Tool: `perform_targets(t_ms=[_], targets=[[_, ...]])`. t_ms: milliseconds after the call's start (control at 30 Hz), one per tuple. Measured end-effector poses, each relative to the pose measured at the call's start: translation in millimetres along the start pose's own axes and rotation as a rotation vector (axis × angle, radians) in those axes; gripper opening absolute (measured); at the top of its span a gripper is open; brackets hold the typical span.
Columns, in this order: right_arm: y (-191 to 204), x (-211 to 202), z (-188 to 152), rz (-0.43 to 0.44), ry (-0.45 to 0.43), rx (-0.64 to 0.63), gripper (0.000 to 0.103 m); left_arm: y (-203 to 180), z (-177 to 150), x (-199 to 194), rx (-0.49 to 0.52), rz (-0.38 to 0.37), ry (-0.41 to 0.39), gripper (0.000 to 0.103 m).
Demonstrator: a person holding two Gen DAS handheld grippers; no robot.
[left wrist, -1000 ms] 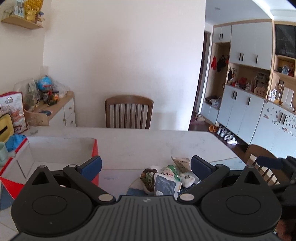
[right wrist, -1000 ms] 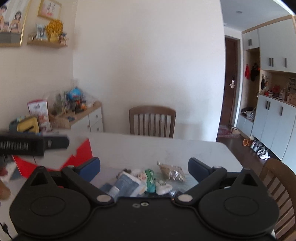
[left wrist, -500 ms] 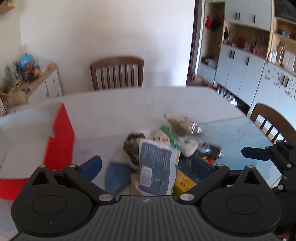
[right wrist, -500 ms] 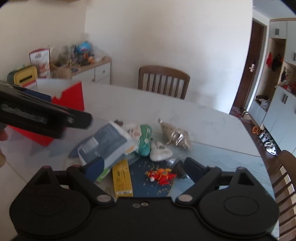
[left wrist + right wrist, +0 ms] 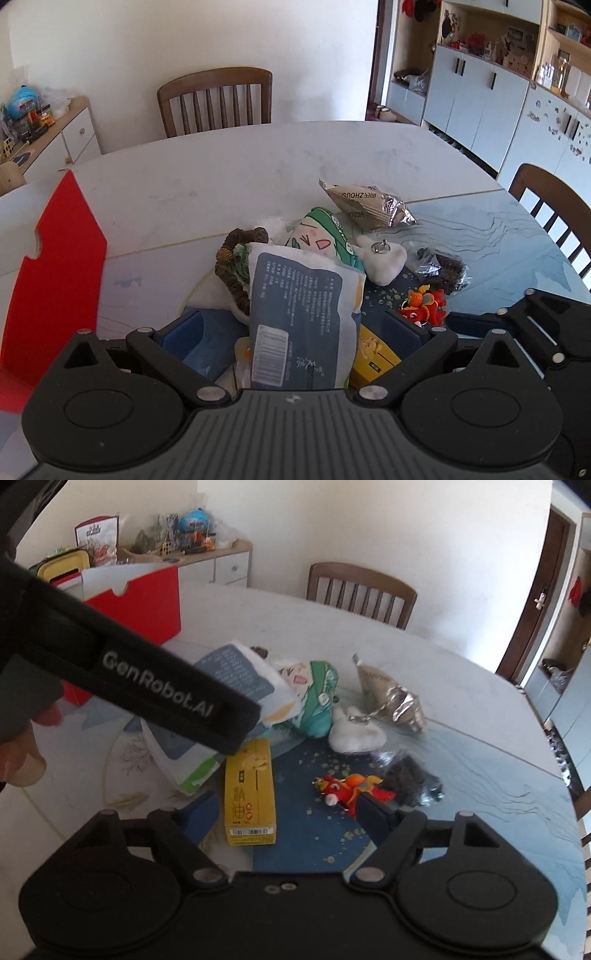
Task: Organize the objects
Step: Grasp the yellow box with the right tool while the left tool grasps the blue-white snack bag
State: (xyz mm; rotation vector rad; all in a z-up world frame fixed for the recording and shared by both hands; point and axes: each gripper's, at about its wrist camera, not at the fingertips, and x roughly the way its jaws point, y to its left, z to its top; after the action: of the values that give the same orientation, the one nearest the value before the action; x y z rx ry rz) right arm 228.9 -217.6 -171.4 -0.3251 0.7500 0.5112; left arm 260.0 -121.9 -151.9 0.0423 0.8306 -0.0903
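Pointing steeply downward at the heap of objects, both grippers hang over the near edge of the tabletop (image 5: 229,177). The left gripper (image 5: 291,325) has its jaws spread wide on either side of a blue-and-white printed packet (image 5: 299,317); the pads stand clear of it, so nothing is grasped. The right gripper (image 5: 284,812) has just been closing its jaws, yet they remain apart, with a yellow box (image 5: 251,794) lying flat between them; whether the pads touch the box cannot be told. A person's fingers (image 5: 22,753) show at the left of the right wrist view, beneath the black body of the left gripper, which crosses that view diagonally.

The heap sits on a blue patterned mat (image 5: 480,805) toward the near right corner of the tabletop. It holds a green-haired plush doll (image 5: 325,240), a white plush piece (image 5: 384,262), a string of brown beads (image 5: 236,273), a crumpled foil snack bag (image 5: 369,206), a red-and-orange toy fish (image 5: 347,786) and a dark crinkled wrapper (image 5: 413,779). An open red-and-white box (image 5: 62,254) stands at the left edge of the tabletop, well apart from the heap.

A wooden chair (image 5: 214,99) stands at the far edge, against a white wall. A low sideboard (image 5: 214,561) with clutter occupies the left, and pale cabinets (image 5: 476,96) line the right.
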Motion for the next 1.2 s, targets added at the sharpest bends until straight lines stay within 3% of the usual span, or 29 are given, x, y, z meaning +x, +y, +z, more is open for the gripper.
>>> perform_targets(t_ms=[200,467,700,867,1200], targets=[[5.2,8.5,3.5,0.033,0.013,-0.026,0.067,-2.9,2.7,9.7,0.021,0.007,0.012,0.097],[6.7,16.9,7.0,0.067,0.035,-0.034,0.045,-3.9,2.2,14.2,0.032,0.001,0.048,0.062],[8.4,19.3,10.0,0.097,0.045,-0.026,0.029,-4.0,5.3,10.3,0.05,-0.001,0.055,0.039],[8.7,17.8,9.8,0.1,0.056,-0.029,0.029,1.3,5.0,4.9,0.03,-0.012,0.06,0.023],[1.2,-11.3,13.5,0.139,0.025,-0.016,0.029,16.9,6.4,-32.5,-0.054,-0.017,0.029,0.022]])
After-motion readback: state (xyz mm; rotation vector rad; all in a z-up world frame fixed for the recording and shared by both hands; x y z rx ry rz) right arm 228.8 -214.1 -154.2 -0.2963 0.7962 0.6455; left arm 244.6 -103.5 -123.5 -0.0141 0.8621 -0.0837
